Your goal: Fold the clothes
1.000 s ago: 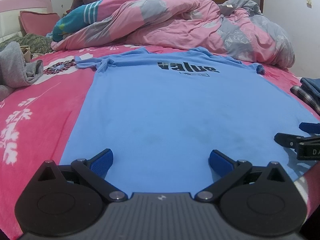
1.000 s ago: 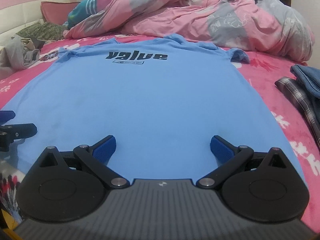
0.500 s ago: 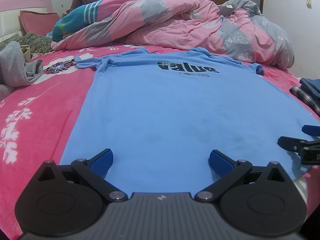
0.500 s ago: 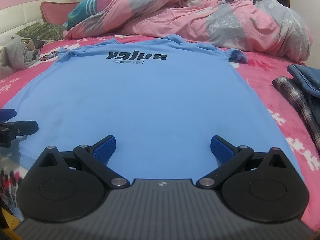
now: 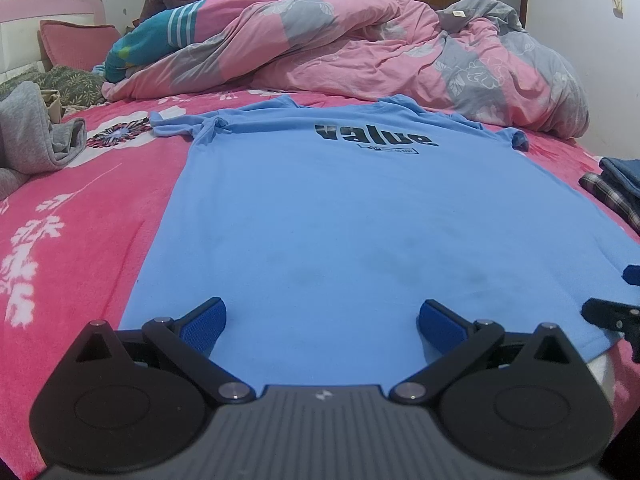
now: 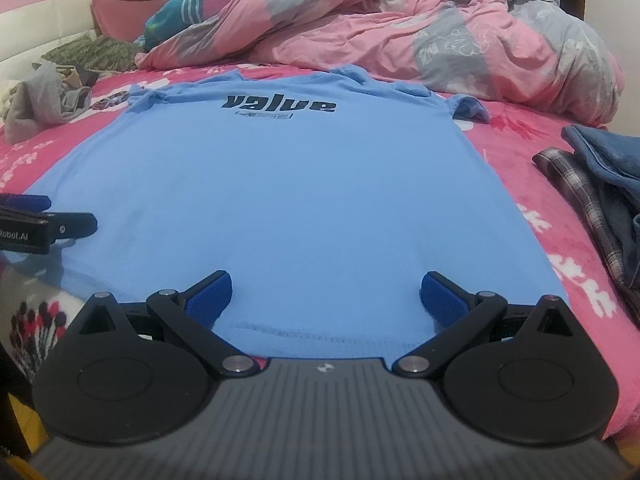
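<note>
Sky-blue T-shirt with black lettering; pink white-flowered bedsheet; pink-and-grey quilt.

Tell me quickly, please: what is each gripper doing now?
Left gripper: open, holding nothing, at the blue T-shirt hem.
Right gripper: open, holding nothing, at the hem.

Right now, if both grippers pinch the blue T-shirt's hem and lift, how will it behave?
Probably floppy: the light blue cotton T-shirt with black lettering lies limp and flat on the pink floral bedspread, so it should drape and sag between grips. Likely light. Its thin hem may bunch, and the fabric could drag on the fuzzy-looking bedspread.
</note>
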